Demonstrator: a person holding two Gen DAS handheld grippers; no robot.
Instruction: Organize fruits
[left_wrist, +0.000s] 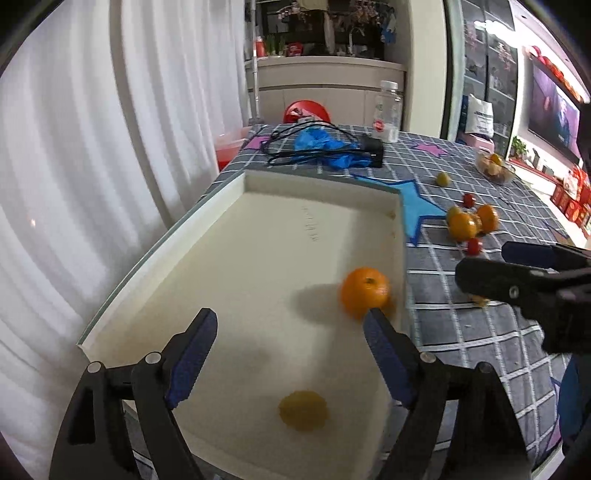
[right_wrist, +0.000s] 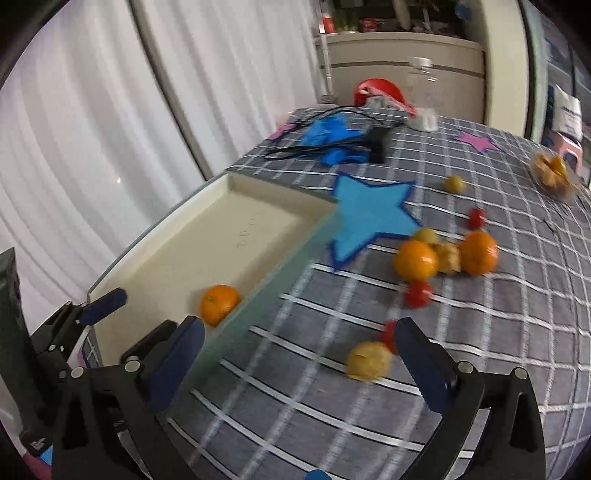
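Note:
A cream tray (left_wrist: 236, 206) (right_wrist: 192, 236) lies on the checked tablecloth. In it are an orange (left_wrist: 365, 291) (right_wrist: 219, 303) by the right wall and a yellow fruit (left_wrist: 303, 410). My left gripper (left_wrist: 291, 317) is open and empty above the tray. My right gripper (right_wrist: 297, 326) is open and empty above the cloth, with a yellow fruit (right_wrist: 368, 360) just ahead of its right finger. It also shows in the left wrist view (left_wrist: 480, 269). Two oranges (right_wrist: 415, 259) (right_wrist: 478, 252), cherry tomatoes (right_wrist: 417, 293) and small yellow fruits (right_wrist: 453, 183) lie scattered on the cloth.
A bowl of fruit (right_wrist: 554, 173) stands at the far right. A blue cloth (left_wrist: 325, 146), a black cable and charger (left_wrist: 373, 147) and a clear bottle (left_wrist: 388, 110) lie at the table's far end. White curtains hang on the left.

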